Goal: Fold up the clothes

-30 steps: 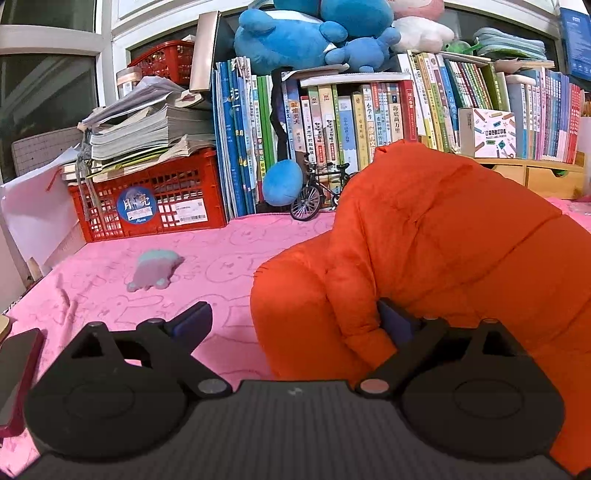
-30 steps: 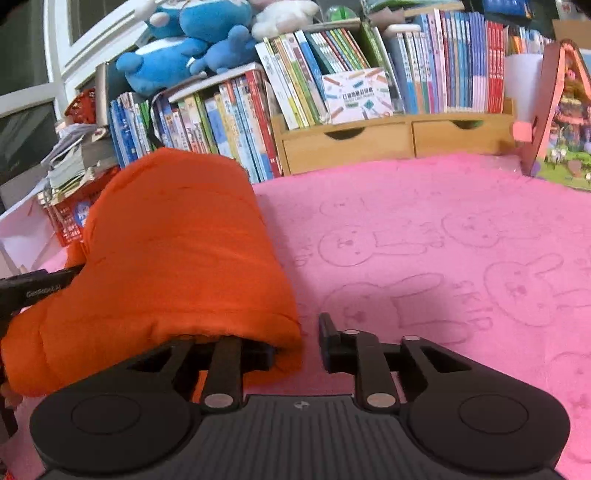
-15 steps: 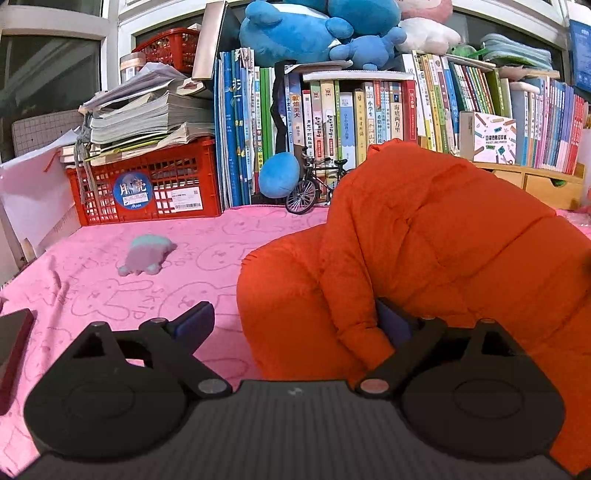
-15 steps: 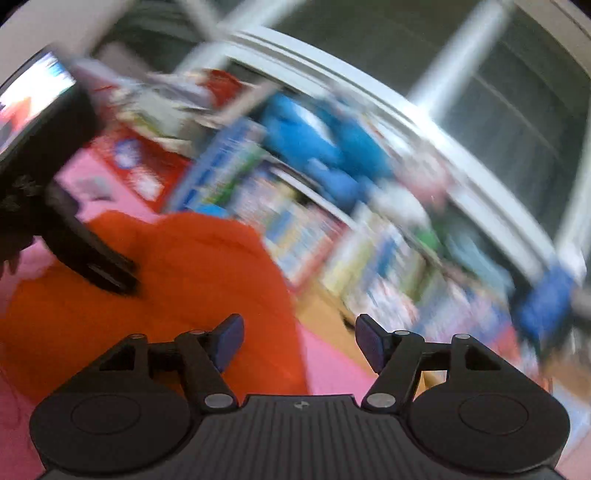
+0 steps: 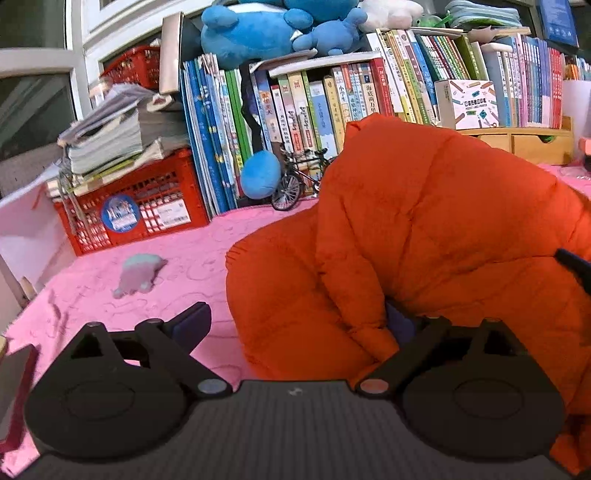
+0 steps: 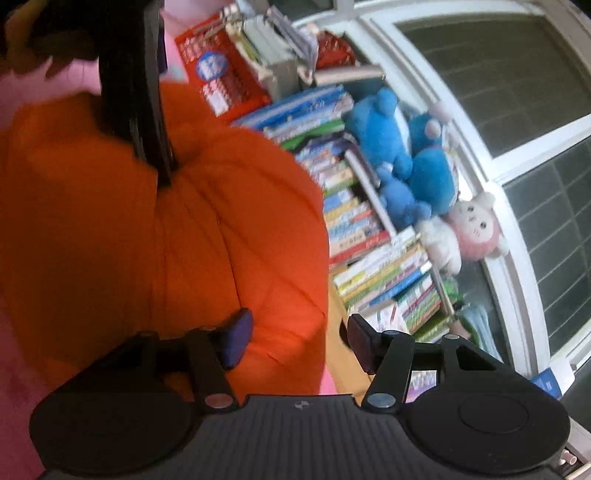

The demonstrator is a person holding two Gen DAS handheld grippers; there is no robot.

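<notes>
A: Bulging in a puffy heap, the orange quilted jacket (image 5: 424, 229) sits on the pink bunny-print cloth (image 5: 177, 258), folded over itself, with a rounded lobe at its left edge.

B: Left gripper (image 5: 299, 321)?

A: Spread wide. Its left finger (image 5: 192, 323) is clear over the cloth; its right finger is tucked into a fold of the jacket, only a sliver of the blue pad showing. The jaws are not pinching anything.

B: Right gripper (image 6: 299, 341)?

A: Also spread. The view is rolled hard sideways and blurred. The left pad (image 6: 236, 339) lies against the jacket's surface; the right pad (image 6: 360, 341) is off the jacket's edge. No cloth is clamped between them. The left gripper's dark body crosses the top of this view, pressing into the jacket.

B: Surroundings?

A: A small grey-pink toy (image 5: 138, 275) lies on the cloth, well apart from the jacket. Behind it, a red crate (image 5: 129, 210) is stacked with papers. A row of upright books (image 5: 303, 107) runs along the back, a model bicycle (image 5: 299, 177) in front of them, blue plush toys (image 5: 273, 29) on top. Wooden drawers (image 5: 532, 142) sit at far right.
</notes>
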